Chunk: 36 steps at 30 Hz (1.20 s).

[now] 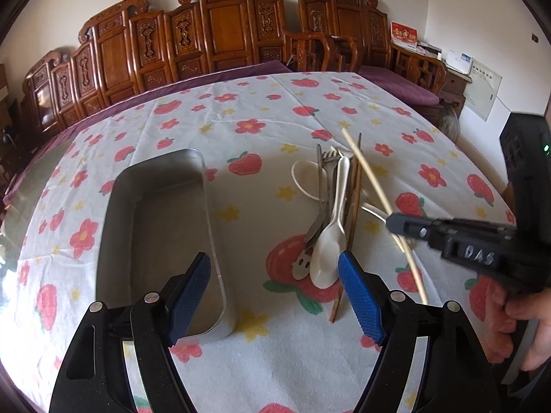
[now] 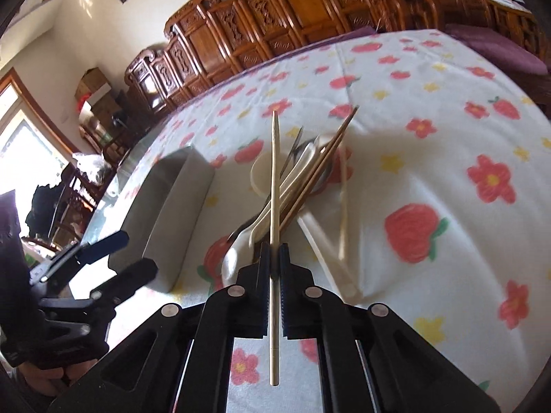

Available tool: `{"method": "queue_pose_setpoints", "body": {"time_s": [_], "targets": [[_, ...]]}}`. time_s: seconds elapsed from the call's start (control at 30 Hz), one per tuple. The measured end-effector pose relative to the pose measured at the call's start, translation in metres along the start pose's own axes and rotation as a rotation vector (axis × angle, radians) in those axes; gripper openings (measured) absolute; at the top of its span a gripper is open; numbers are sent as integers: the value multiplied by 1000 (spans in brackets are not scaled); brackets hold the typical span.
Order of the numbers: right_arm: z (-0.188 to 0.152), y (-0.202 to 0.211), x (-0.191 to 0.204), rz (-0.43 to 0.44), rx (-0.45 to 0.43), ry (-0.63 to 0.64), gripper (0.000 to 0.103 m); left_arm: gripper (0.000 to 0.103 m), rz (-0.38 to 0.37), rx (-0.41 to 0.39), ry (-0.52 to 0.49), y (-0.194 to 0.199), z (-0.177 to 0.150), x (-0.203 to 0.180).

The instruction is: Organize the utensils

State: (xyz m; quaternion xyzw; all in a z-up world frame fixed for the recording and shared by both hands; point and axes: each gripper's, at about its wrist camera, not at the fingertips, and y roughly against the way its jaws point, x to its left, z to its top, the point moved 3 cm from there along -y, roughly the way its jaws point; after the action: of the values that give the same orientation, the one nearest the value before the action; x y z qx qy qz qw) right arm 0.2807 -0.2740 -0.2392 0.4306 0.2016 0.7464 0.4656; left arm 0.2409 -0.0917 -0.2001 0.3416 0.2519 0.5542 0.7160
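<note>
My right gripper [image 2: 274, 253] is shut on a pale bamboo chopstick [image 2: 274, 179] and holds it above the table; both also show in the left wrist view, the gripper [image 1: 396, 223] and the chopstick [image 1: 368, 175]. A pile of utensils [image 1: 330, 206] lies on the cloth: white plastic spoons [image 1: 327, 251], metal forks [image 1: 322, 172] and dark wooden chopsticks [image 1: 356, 199]. A second pale chopstick [image 2: 342, 206] lies to the right of the pile. My left gripper [image 1: 273, 296] is open and empty, just in front of the pile, beside an empty metal tray [image 1: 151, 227].
The table carries a white cloth with a strawberry and flower print [image 1: 261, 110]. Carved wooden benches [image 1: 220, 27] with purple cushions stand behind the table. The tray [image 2: 172, 213] lies left of the pile in the right wrist view.
</note>
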Motion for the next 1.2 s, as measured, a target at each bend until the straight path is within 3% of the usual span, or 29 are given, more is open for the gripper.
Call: {"method": "queue_pose_setpoints", "body": {"time_s": [0.17,0.23,0.33,0.7,1.2], "targets": [[9,10,-23,-24,-34,-36,6,60,-32,35,-8,-20,4,-11],[10,10,-29,-31,-35,-40,6,48,-51,54,-10,-29,6,-16],[10,11,-38,-47,-35,-61,6,39,-82,85,-14,-43,7,-23],[15,17,-41,15,-64,-105,6,35,-124,139,15,-75,8,-34],[15,16,-31,16,-64,-84,6,23,-134,128,4,-60,4,-40]]}}
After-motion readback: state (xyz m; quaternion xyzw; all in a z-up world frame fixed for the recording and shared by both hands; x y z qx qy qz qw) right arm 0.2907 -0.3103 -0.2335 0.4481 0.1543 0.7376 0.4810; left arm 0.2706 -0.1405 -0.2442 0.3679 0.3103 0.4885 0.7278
